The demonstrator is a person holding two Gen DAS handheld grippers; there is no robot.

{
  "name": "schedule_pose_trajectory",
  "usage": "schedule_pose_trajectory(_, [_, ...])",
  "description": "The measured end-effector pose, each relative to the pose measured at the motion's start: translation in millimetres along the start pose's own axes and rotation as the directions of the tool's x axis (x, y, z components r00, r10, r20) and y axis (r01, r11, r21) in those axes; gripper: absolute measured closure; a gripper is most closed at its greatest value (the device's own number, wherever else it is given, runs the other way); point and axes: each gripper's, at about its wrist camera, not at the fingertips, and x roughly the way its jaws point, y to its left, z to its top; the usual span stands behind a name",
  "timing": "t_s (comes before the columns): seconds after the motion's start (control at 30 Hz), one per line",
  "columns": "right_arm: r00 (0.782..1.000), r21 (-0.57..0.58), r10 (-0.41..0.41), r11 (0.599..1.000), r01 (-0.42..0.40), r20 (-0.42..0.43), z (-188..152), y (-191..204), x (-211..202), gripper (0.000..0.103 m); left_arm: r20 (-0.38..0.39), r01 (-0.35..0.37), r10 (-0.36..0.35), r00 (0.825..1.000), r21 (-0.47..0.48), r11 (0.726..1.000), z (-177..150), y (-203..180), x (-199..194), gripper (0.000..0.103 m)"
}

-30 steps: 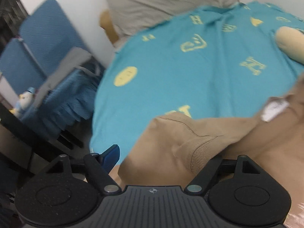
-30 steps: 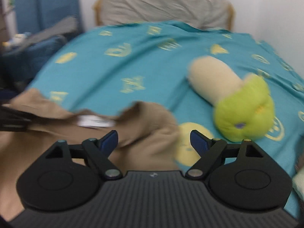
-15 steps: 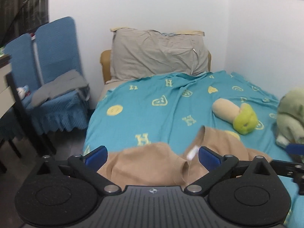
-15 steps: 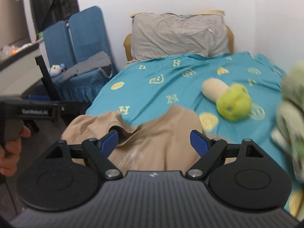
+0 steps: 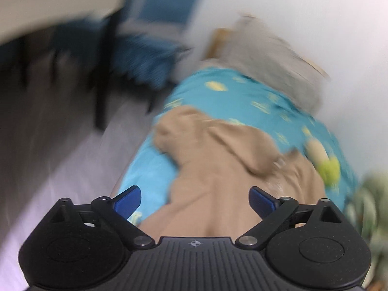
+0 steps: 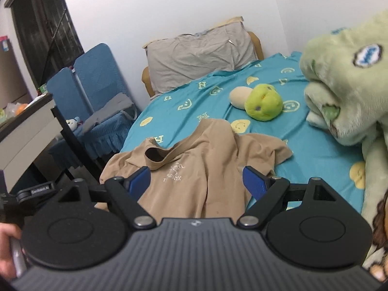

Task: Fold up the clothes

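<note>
Left wrist view, blurred: the left gripper hangs with its 2 fingers apart over the tan shirt, rumpled at the bed's near edge.

Right wrist view: the right gripper is also spread and empty above the shirt, logo up, collar bunched, sleeves askew. It looks unfolded; spreading it flat likely comes next.

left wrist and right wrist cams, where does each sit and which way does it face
Left wrist: on the open left gripper, tilted down over the tan t-shirt at the bed's edge; blurred.
Right wrist: on the open right gripper, facing up the bed toward the pillow; a hand shows lower left.
Shared: t-shirt, teal bedsheet, green plush toy.
</note>
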Motion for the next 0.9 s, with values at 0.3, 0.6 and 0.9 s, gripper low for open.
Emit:
schedule_pose_trajectory(0.3, [0.999,0.134,-0.006,0.991,0.012,-0.045,-4.7,-18.6,46.1,0.018,0.011,0.100,-0.102,0.995,-0.331,0.938,22.2,60.9,83.2,0.027])
schedule_pose_trajectory(0.6, [0.996,0.217,-0.020,0.976,0.039,-0.088,-4.0,-37.5,88.0,0.019,0.075,0.060,-0.040,0.996,-0.288,0.956,44.9,31.3,171.2,0.071])
schedule_pose_trajectory(0.9, [0.995,0.253,-0.088,0.963,0.097,-0.047,0.8,-52.9,85.5,0.019,0.110,-0.187,0.178,0.978,0.079,0.979,83.1,-14.6,171.6,0.097])
